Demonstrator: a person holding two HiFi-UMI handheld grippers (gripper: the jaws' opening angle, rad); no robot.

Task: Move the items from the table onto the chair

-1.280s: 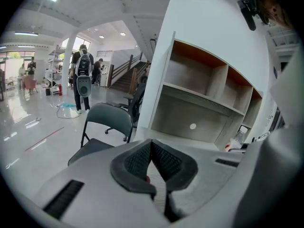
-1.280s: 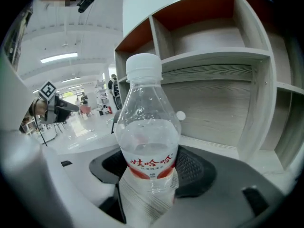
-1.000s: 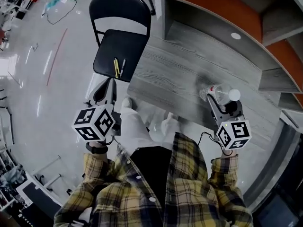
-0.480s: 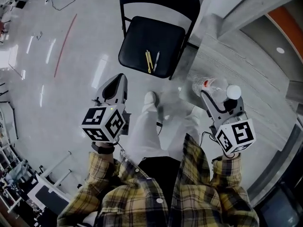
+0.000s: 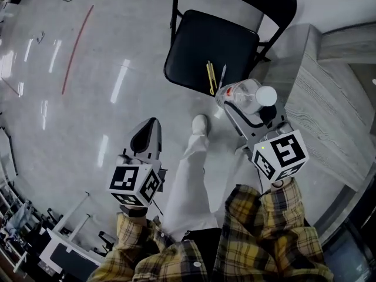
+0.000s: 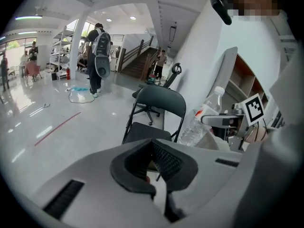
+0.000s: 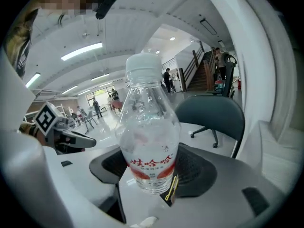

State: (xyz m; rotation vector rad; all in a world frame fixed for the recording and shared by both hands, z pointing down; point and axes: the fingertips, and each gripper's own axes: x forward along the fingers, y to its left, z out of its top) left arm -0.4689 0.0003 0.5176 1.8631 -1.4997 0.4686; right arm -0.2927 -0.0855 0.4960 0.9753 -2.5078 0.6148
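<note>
1. The right gripper (image 5: 238, 106) has its jaws clamped on the lower body of a clear plastic water bottle with a white cap and red label (image 5: 244, 93). The right gripper view shows the bottle standing cap-up between the pads.
2. The left gripper (image 5: 147, 135) has its jaws together with nothing between them. It hangs over the pale glossy floor (image 5: 88, 98), to the near left of the chair.
3. The black folding chair (image 5: 205, 51) lies just beyond the bottle and slightly to its left. The bottle hangs in the air by the seat's near right corner, clear of the grey wood-grain table (image 5: 329, 116) on the right.
4. A yellow pen (image 5: 210, 78) and a dark pen (image 5: 222, 75) already lie at the seat's near edge, almost under the bottle.
5. The right hand is much the nearer one. Judging from this, the bottle should travel farther and to the left onto bare seat beyond the pens, keeping its long axis upright.
</note>
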